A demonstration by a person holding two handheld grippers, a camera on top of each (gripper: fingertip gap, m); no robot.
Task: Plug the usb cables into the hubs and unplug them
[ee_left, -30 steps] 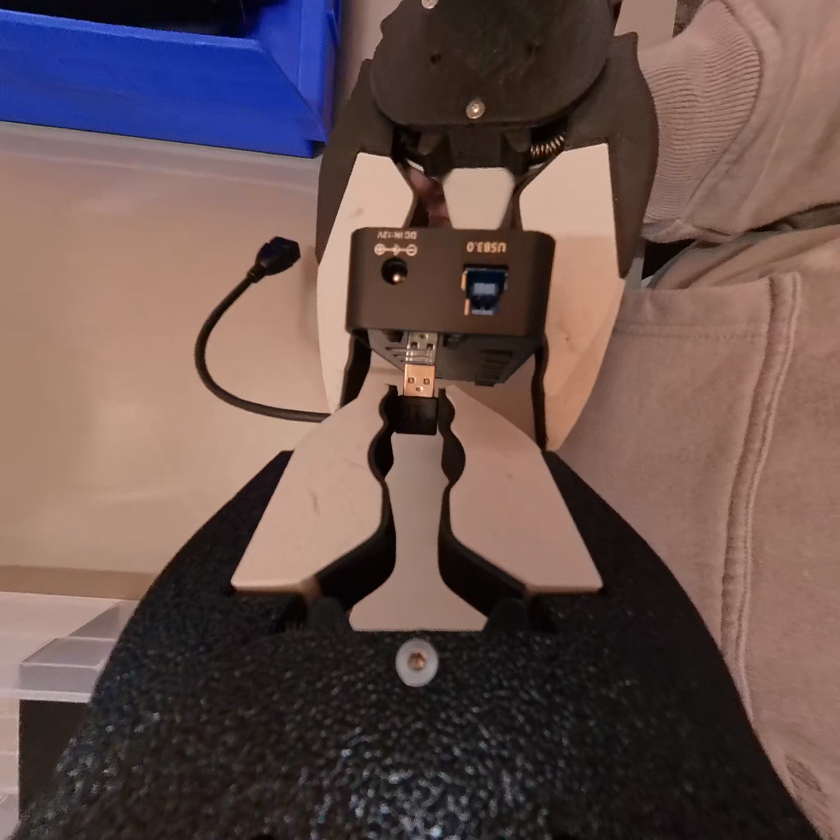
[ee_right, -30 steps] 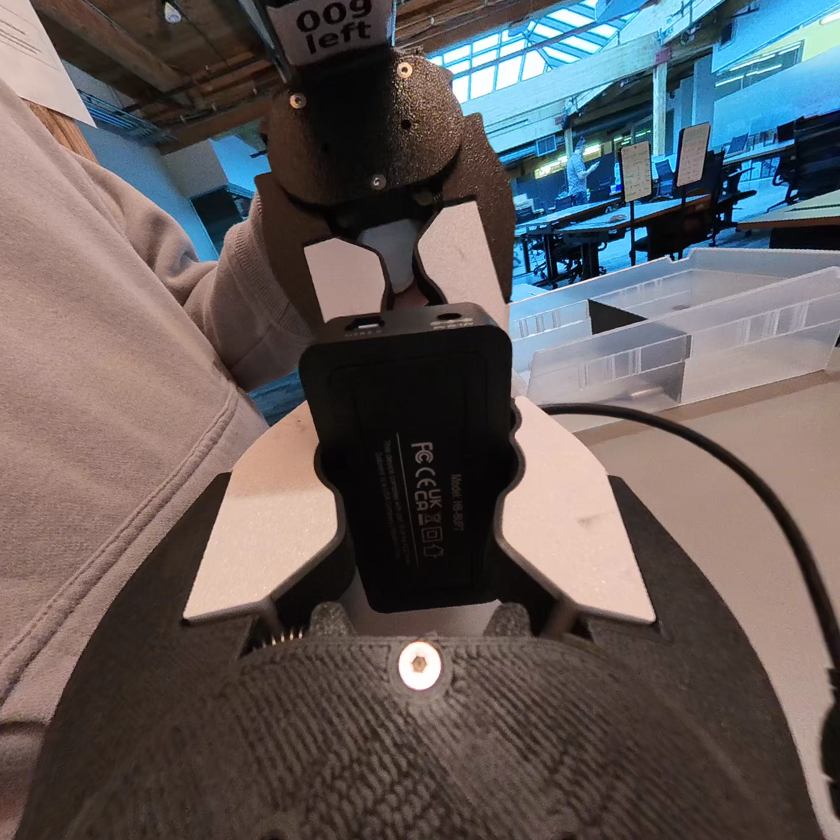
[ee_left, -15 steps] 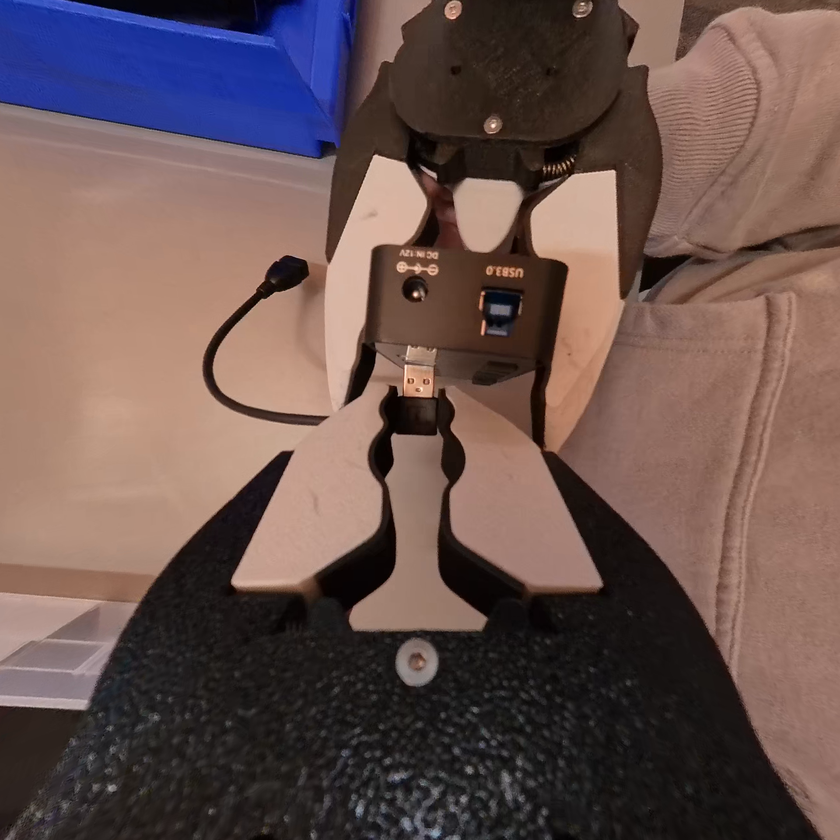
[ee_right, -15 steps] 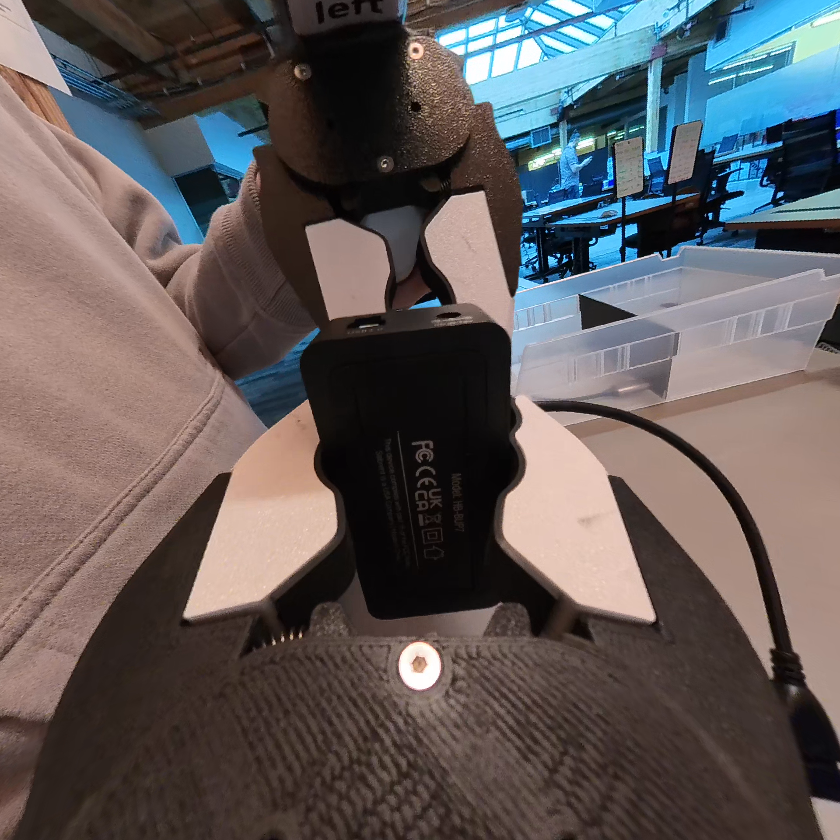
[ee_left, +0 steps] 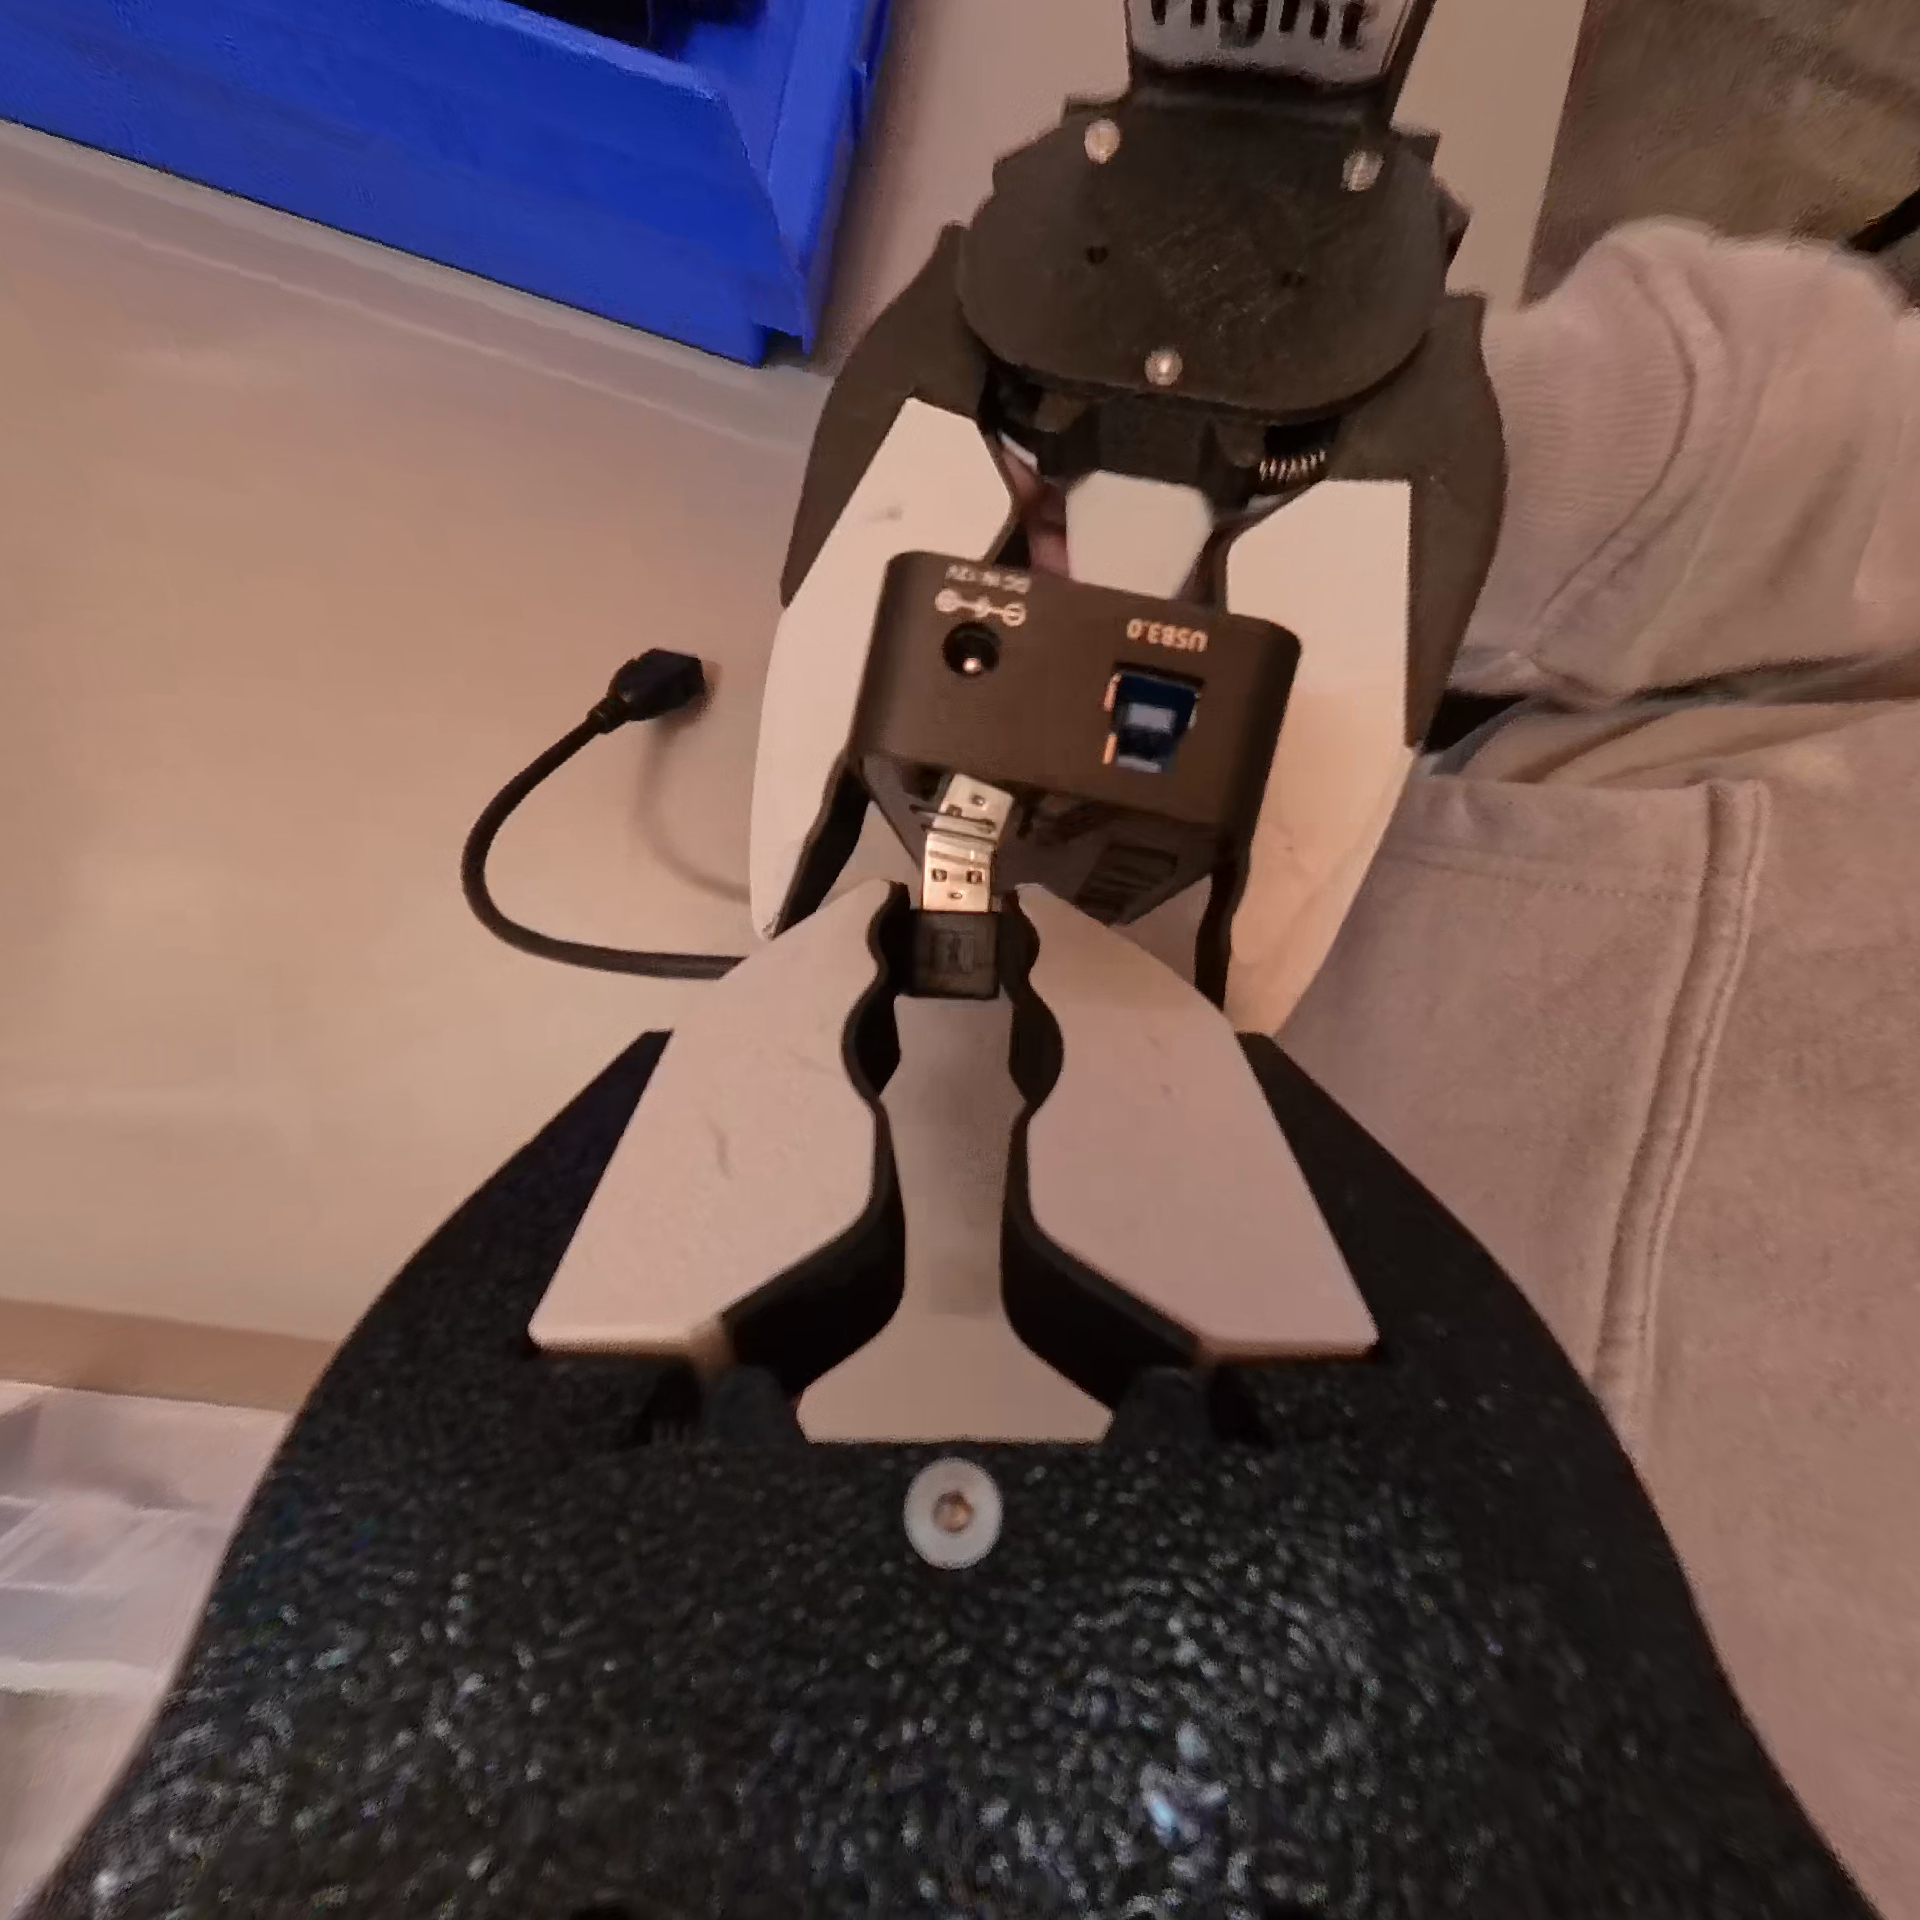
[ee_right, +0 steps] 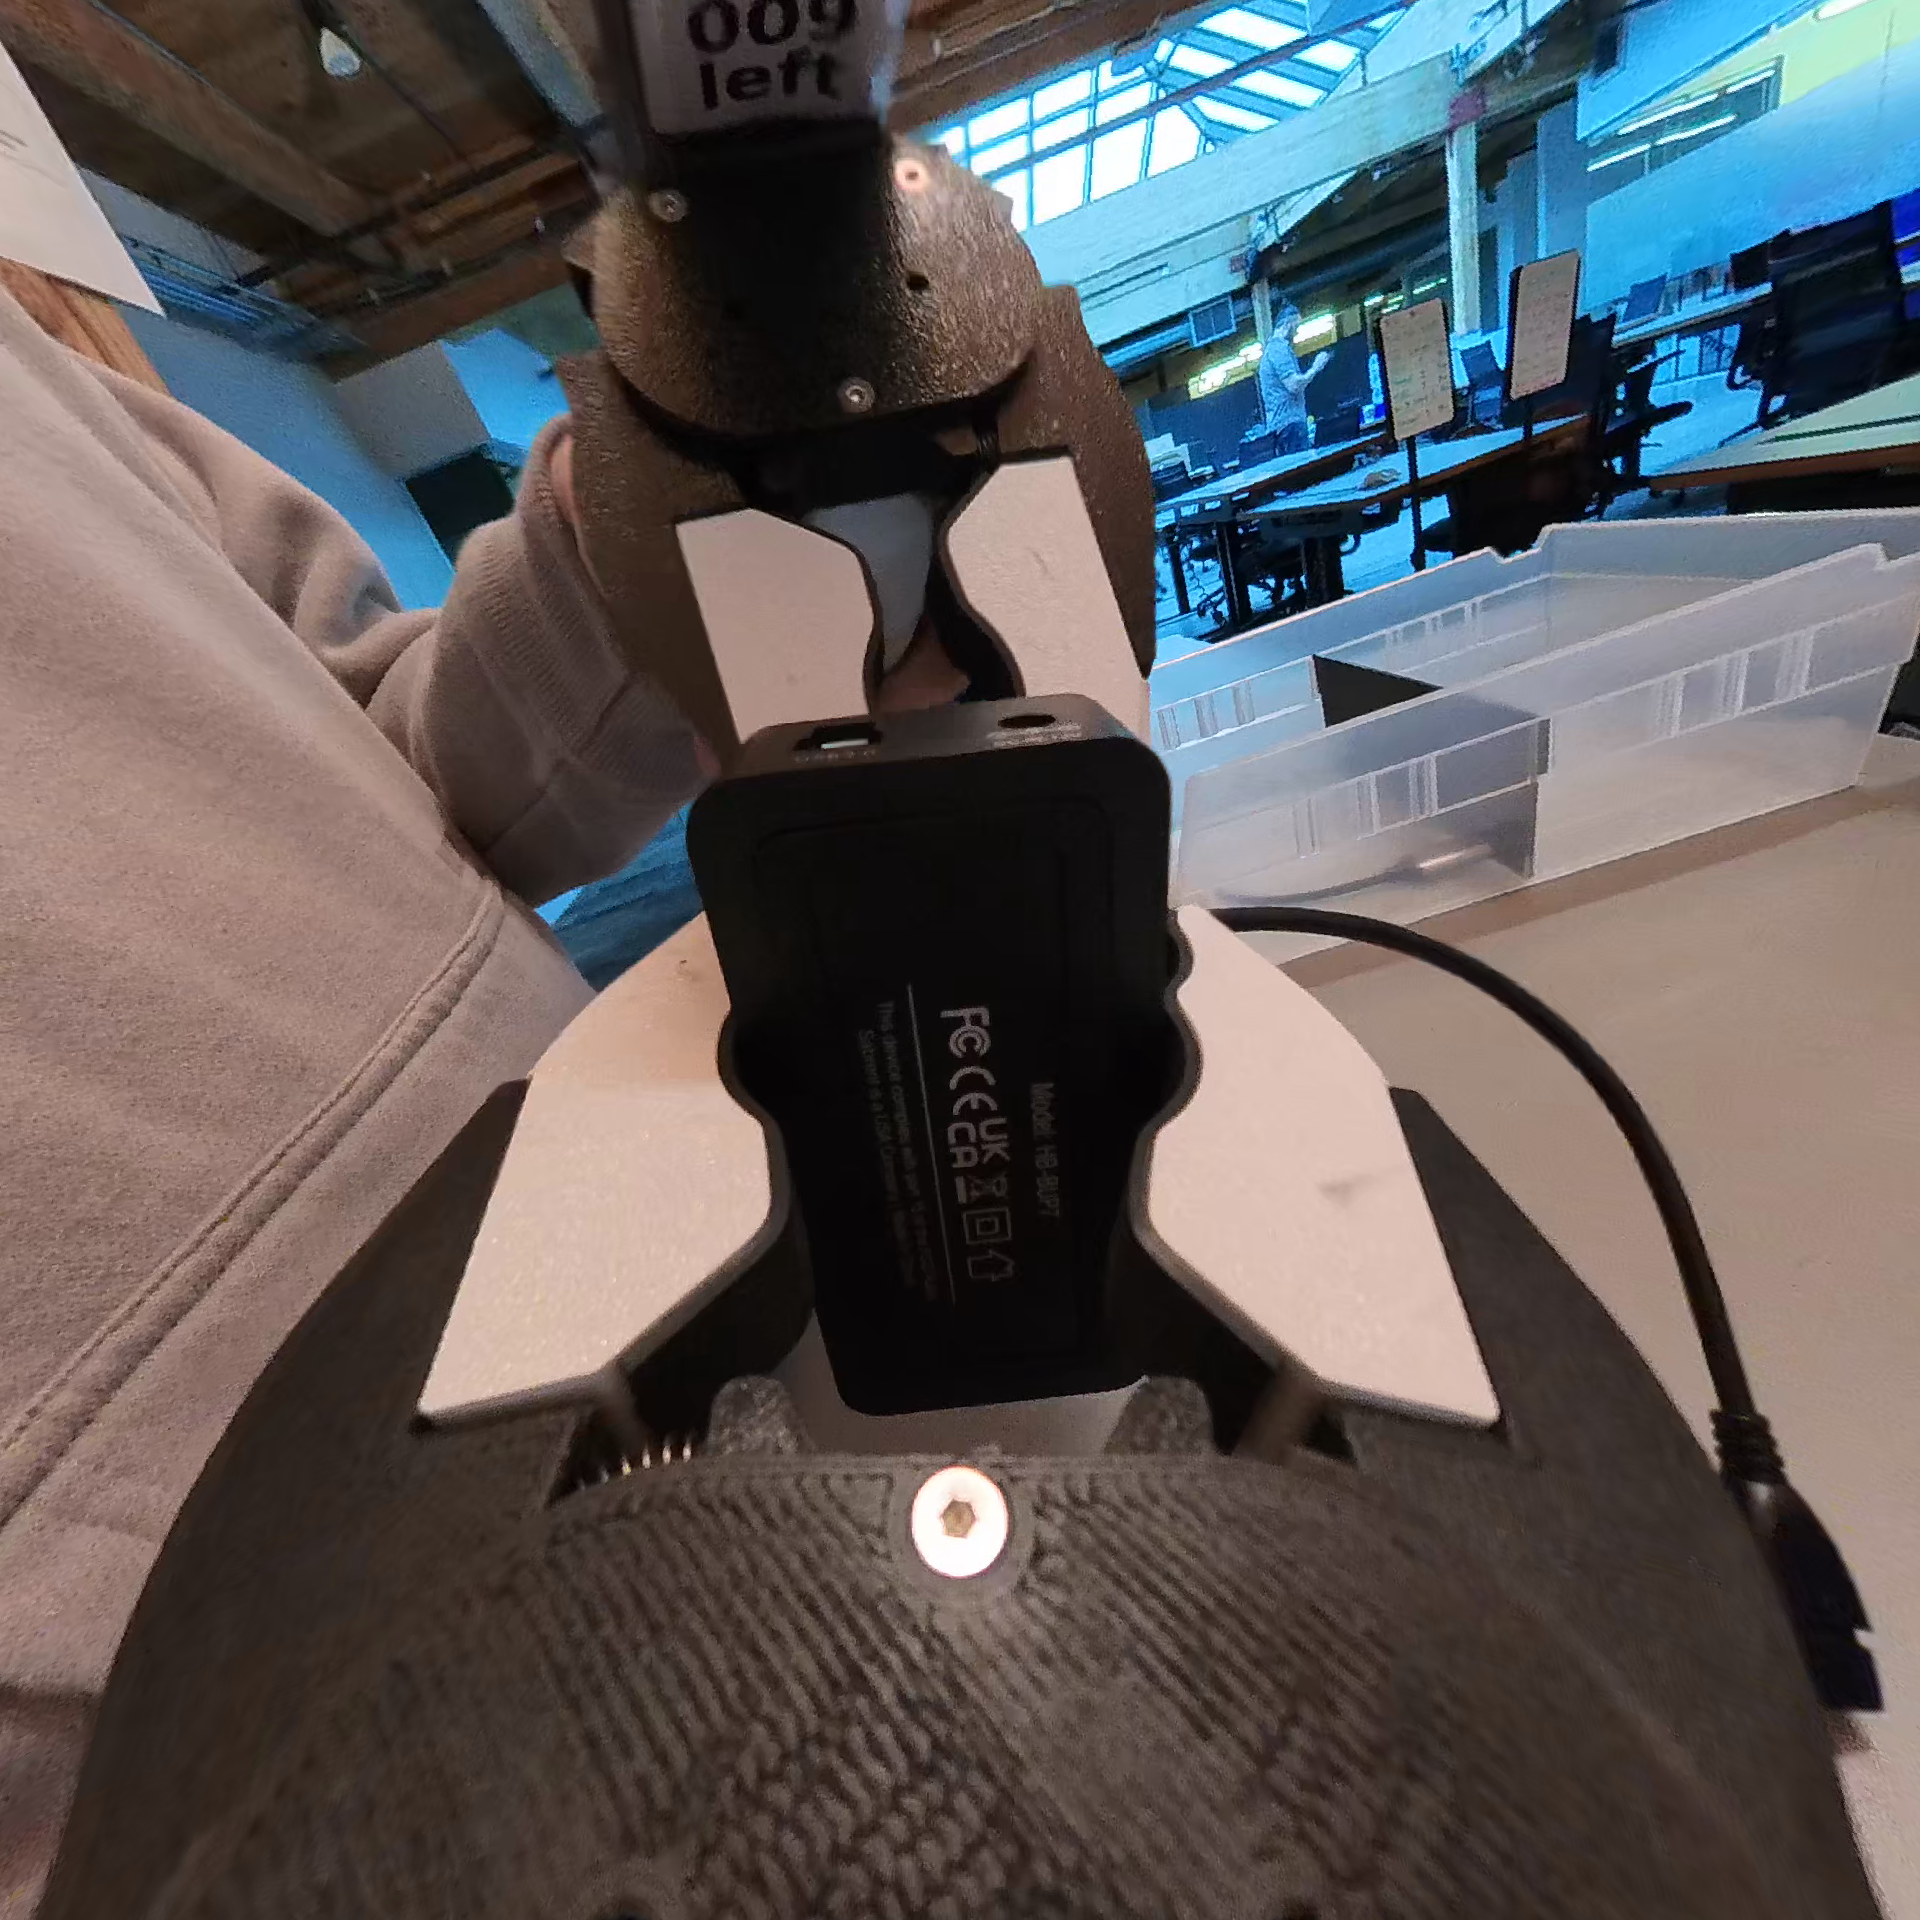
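A: Where was the hub [ee_left: 1081, 686]?

B: Held off the table [ee_left: 312, 582], clamped between the fingers of the right gripper [ee_right: 956, 1049]. From the right wrist camera its flat back filled the 12 o'clock line, with the left gripper [ee_left: 951, 951] facing it from above.

A: And the left one?

B: Clenched on the black shell of the plug [ee_left: 954, 914]. The metal tongue pointed to 12 o'clock, its tip at a slot on the hub's lower face. I could not tell how deep it sat. The cable [ee_left: 540, 862] looped off to 9 o'clock and its far connector [ee_left: 660, 681] lay on the table.

A: What could have gone wrong?

B: I counted 3 risks. The tongue looked slightly tilted against the slot, so a push could have jammed or bent it. The grip held only the short shell, so side force might have twisted the plug out. And the hub, pinched at its narrow sides, could have slid back through the right fingers instead of taking the plug.

A: Anything nearby?

B: A blue bin [ee_left: 416, 156] at 11 o'clock, clear trays [ee_right: 1558, 758] at 2 o'clock.
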